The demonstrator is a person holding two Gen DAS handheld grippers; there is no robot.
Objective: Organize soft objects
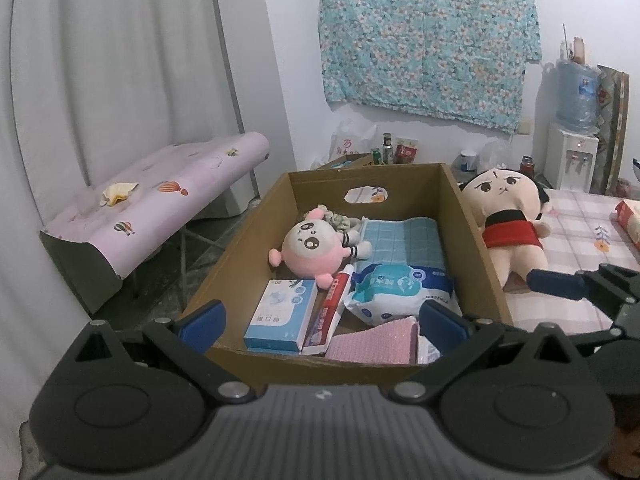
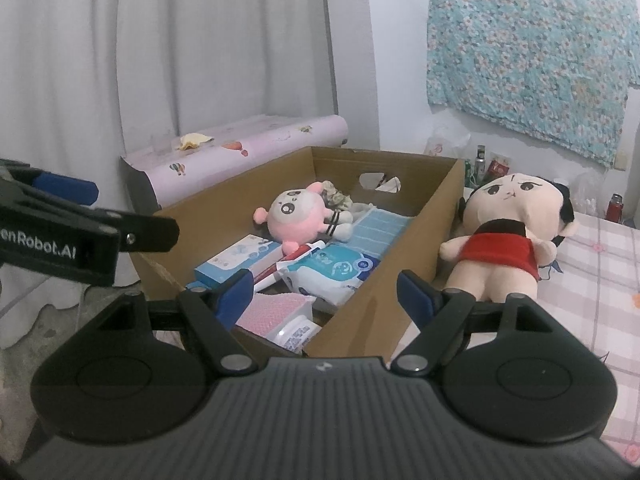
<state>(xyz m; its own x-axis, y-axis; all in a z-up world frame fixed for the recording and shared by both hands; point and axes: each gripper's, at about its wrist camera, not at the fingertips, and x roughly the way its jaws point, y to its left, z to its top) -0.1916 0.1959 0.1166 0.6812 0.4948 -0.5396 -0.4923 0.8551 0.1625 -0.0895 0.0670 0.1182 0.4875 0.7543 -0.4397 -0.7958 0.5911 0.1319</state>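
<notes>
A brown cardboard box (image 1: pixel 476 240) (image 2: pixel 380 304) stands on the checked tablecloth. In it lie a pink round plush (image 1: pixel 314 246) (image 2: pixel 296 216), a blue towel (image 1: pixel 400 240), a white-blue soft pack (image 1: pixel 400 288) (image 2: pixel 336 268), a toothpaste tube (image 1: pixel 332 308), a blue carton (image 1: pixel 280 314) and a pink cloth (image 1: pixel 372 344). A big doll in a red top (image 1: pixel 508 216) (image 2: pixel 504 232) lies outside the box to its right. My left gripper (image 1: pixel 322 322) is open and empty over the box's near end. My right gripper (image 2: pixel 326 294) is open and empty, near the box's near corner.
A pink-covered bench (image 1: pixel 160 196) stands left of the box by white curtains. Bottles and bags (image 1: pixel 384 148) crowd the table's back edge. A water dispenser (image 1: pixel 572 136) stands at the far right. A tissue pack (image 1: pixel 630 220) lies on the tablecloth (image 2: pixel 592 280).
</notes>
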